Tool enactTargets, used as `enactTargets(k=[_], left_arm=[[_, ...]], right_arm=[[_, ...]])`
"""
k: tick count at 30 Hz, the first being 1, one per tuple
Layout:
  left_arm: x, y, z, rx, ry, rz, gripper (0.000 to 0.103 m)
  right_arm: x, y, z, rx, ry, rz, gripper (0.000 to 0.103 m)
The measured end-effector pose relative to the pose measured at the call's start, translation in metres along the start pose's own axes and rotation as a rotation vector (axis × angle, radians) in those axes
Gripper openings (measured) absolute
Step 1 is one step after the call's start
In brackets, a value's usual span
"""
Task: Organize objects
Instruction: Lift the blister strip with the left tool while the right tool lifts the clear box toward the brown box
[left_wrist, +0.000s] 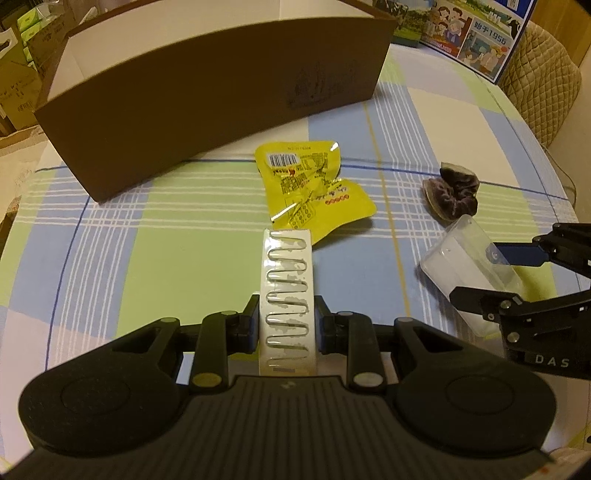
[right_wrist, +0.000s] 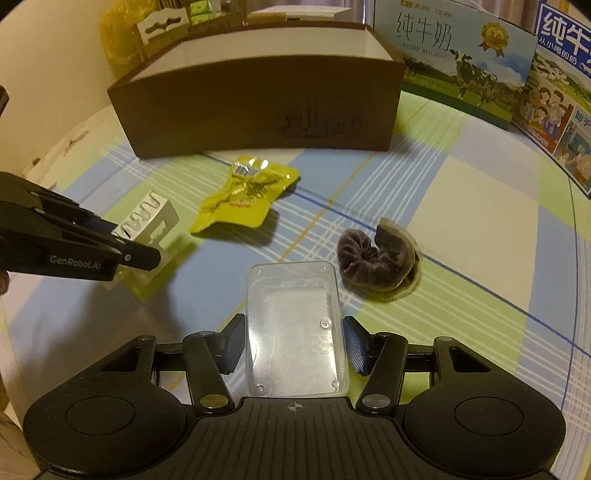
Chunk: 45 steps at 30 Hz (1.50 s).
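Staple box (left_wrist: 286, 295) clamped in left tool (left_wrist: 287, 325), clear plastic case (right_wrist: 295, 332) in right tool (right_wrist: 293, 341).

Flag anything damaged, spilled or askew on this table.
Only the yellow snack packet stands out: it lies crumpled and twisted in front of the brown box. Nothing is spilled; the purple scrunchie lies loose.

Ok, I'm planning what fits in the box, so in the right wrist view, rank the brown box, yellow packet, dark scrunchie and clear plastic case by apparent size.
1. brown box, clearly largest.
2. clear plastic case, though it is nearest the camera, so this is unsure.
3. yellow packet and dark scrunchie look roughly alike; I will not rank them.
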<state>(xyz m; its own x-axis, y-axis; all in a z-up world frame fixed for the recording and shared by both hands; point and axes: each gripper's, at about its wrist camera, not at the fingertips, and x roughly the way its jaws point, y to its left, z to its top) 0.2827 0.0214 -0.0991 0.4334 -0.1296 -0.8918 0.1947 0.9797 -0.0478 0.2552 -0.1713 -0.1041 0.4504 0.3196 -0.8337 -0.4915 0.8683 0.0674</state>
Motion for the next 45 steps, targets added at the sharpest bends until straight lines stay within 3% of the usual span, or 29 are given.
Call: enactTargets(k=[14,27,45], left_arm=[[-0.024,0.004,0.008,-0.026,-0.054,-0.002,0.024],[-0.058,0.015,0.028,-0.044,-0.153,0.009,0.023],[-0.093,0.052,0.069,-0.084,-0.294,0.076,0.023]], right_arm=[[-0.018,0.004,0.017,0.023,-0.065,0.034,0.052],[-0.031,0.005,0.051,0.018,-0.145,0.045,0.052],[-0.027,0.014,0.134,0.003,-0.262,0.115,0.052]])
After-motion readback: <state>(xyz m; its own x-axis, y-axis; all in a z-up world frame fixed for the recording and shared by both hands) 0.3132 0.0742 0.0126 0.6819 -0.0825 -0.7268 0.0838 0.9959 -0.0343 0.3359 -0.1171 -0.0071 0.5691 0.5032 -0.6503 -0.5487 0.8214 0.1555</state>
